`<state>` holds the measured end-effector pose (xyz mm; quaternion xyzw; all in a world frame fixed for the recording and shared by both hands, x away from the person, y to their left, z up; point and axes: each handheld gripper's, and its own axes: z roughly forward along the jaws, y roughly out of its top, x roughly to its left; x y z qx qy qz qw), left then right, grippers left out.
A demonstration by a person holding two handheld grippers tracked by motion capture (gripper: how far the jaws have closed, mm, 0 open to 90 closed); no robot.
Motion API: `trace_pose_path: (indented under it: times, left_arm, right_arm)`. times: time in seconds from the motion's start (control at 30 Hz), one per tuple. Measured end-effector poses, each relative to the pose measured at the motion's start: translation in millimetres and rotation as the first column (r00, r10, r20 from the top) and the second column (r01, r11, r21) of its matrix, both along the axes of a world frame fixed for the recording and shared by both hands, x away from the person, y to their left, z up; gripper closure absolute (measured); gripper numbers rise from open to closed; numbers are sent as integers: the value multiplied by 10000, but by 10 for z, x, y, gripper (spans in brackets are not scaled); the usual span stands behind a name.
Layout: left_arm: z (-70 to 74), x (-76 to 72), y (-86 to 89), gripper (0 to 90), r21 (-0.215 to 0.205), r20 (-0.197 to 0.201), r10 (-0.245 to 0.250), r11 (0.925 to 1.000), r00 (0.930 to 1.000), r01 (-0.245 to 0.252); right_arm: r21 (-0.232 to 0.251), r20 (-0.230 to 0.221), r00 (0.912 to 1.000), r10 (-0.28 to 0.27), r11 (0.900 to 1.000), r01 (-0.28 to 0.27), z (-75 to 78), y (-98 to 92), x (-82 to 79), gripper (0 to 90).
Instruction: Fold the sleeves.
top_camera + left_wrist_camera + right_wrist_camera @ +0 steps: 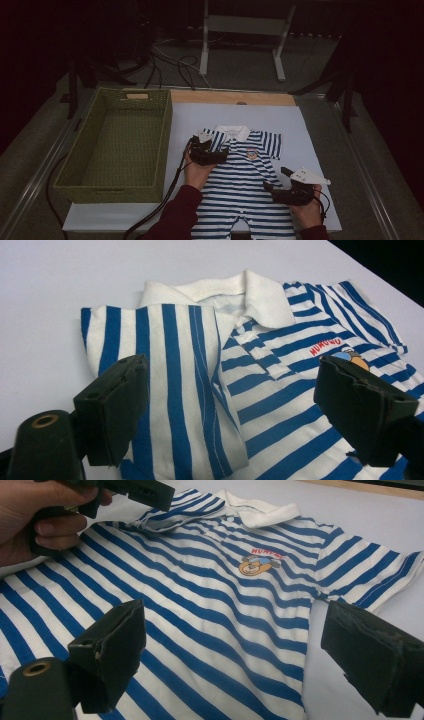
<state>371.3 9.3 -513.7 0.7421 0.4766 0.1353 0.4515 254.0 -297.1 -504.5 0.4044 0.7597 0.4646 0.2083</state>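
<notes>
Striped garment: a blue-and-white baby romper [245, 175] with a white collar and a small cartoon badge on the chest lies face up on the white sheet [305, 130], collar pointing away from the person, legs toward the near edge.
Folded sleeve: the sleeve on the left gripper's side [165, 370] is turned in over the chest, its stripes running up and down across the level stripes of the body.
Other sleeve: the sleeve on the right gripper's side [365, 575] lies spread flat on the sheet.
Left gripper [230, 405]: jaws stand wide apart, one on each side of the folded sleeve; the cloth lies flat below them and neither pad pinches it. Released, grasping nothing.
Left gripper, place: over the romper's shoulder and chest, just beside the collar [210, 152].
Right gripper [235, 665]: jaws wide apart above the romper's side edge below the spread sleeve; one jaw over the striped body, the other over bare sheet. Released, grasping nothing.
Right gripper, place: at the romper's side, near the waist [295, 190].
Hands: each hand wraps its gripper's handle; dark red sleeves come in from the near edge.
Basket: a green woven basket [165, 145] stands on the table just beside the sheet, at the left gripper's side.
</notes>
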Motion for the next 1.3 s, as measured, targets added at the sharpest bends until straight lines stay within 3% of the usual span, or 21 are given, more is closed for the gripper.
trace_pose_path:
  times: [0.17,0.33,0.67,1.0,1.3]
  left_arm:
    - [32,-23,6,41,98,173,-79,9999,9998,77]
    - [72,-44,26,5,339,259,-5,9994,9997,-4]
    - [125,-112,111,1,416,388,-45,9991,9992,29]
    - [217,-258,222,0,121,471,-175,9998,9987,169]
    - [192,-360,315,0,285,597,-254,9993,9979,237]
  right_arm:
    - [-1,24,10000,-5,10000,5,2,-2,-1,105]
    - [23,3,10000,-18,10000,18,3,-4,-4,103]
    - [-19,-2,10000,-43,10000,43,1,-3,-2,101]
    - [18,-51,9999,-102,9999,102,1,-8,-1,101]
    - [139,-78,9995,-299,9995,300,15,-24,1,102]
